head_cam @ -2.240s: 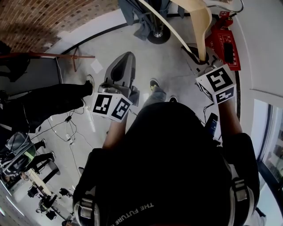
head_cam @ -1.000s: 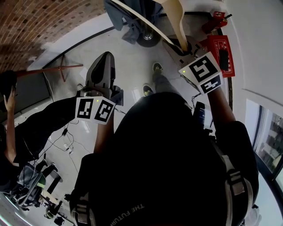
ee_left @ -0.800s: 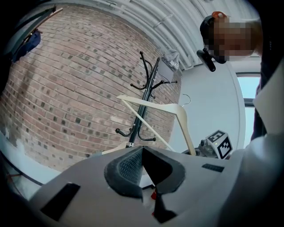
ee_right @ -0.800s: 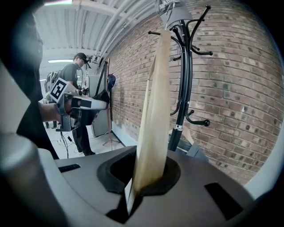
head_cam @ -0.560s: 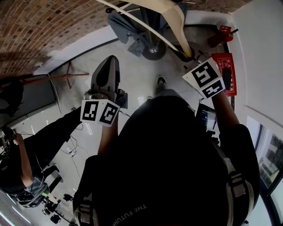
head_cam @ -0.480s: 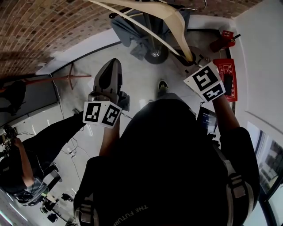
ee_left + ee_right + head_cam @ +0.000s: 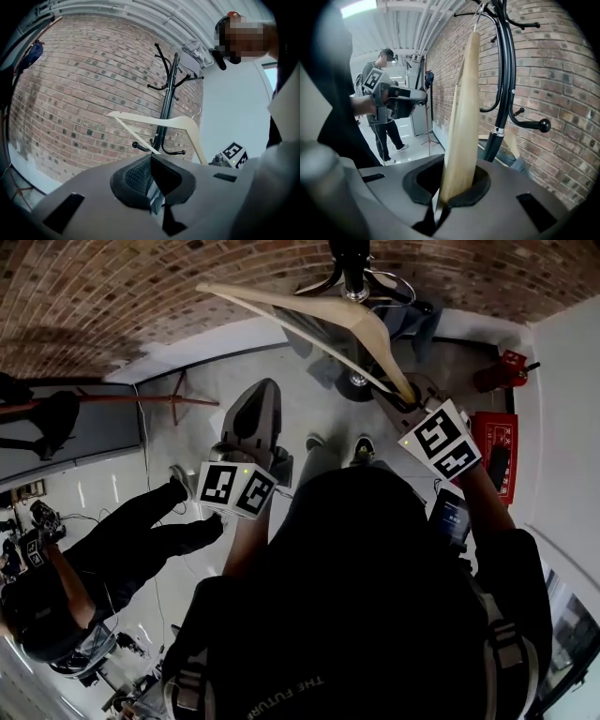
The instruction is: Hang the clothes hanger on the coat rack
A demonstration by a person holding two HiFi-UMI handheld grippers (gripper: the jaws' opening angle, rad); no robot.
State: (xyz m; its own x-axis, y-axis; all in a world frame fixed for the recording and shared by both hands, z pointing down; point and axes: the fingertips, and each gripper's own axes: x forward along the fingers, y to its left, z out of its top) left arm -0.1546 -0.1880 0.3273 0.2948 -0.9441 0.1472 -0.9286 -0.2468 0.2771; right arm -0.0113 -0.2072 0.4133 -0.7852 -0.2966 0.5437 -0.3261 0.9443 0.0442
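Right gripper view shows your right gripper [image 7: 440, 206] with its jaws clamped on one end of the pale wooden hanger [image 7: 461, 117], which rises steeply from them to its wire hook [image 7: 479, 11] up among the top arms of the black coat rack [image 7: 506, 79]. Holding it by the far end gives you reach, so the hook gets up to the arms while your hand stays low. The price is a long lever, so a small twist of your wrist will swing the hook wide. The hanger is in the air, carried only by you. In the left gripper view the hook sits just beside the pole and does not seem to rest on any arm, so the hanging looks not yet done. Your left gripper [image 7: 152, 187] has its jaws together on nothing and is held back from the rack, well apart from the hanger, probably to stay out of the way. The rack stands on the floor [image 7: 281, 381] close to the brick wall [image 7: 84, 84]. Next you likely need to lift the hook over an arm, then lower it before letting go.
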